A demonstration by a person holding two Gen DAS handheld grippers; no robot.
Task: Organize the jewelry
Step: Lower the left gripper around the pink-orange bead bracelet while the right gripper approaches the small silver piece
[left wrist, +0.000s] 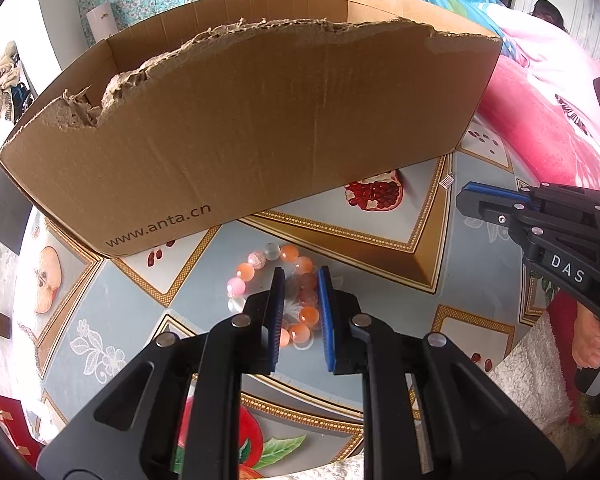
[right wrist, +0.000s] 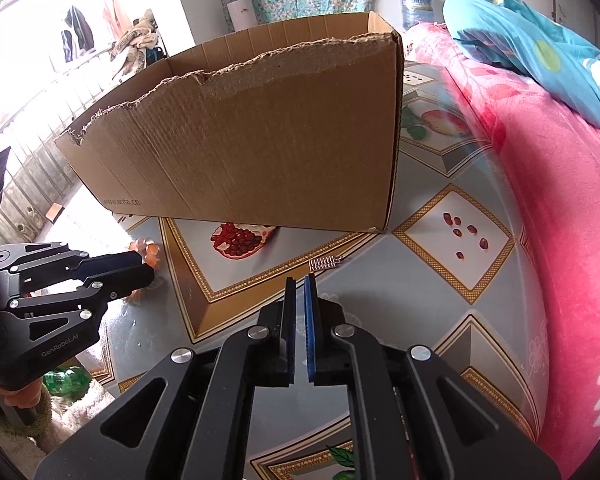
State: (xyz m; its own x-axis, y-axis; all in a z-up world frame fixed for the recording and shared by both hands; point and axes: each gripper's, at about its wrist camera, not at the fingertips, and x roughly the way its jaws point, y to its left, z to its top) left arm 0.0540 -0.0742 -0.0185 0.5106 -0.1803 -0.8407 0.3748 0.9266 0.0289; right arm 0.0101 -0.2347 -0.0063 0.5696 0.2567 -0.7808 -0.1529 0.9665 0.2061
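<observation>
A bracelet of orange, pink and clear beads lies on the patterned tablecloth in front of a torn cardboard box. My left gripper is low over the bracelet, its jaws partly open with the near beads between the blue pads. It also shows at the left of the right wrist view, with beads beyond its tips. A small silver hair clip lies on the cloth just ahead of my right gripper, whose jaws stand nearly closed and empty. The clip also shows in the left wrist view.
The box, printed www.anta.cn, stands open-topped at the back of the table. A pink blanket runs along the right edge. A white towel lies at the near side. The tablecloth has fruit pictures.
</observation>
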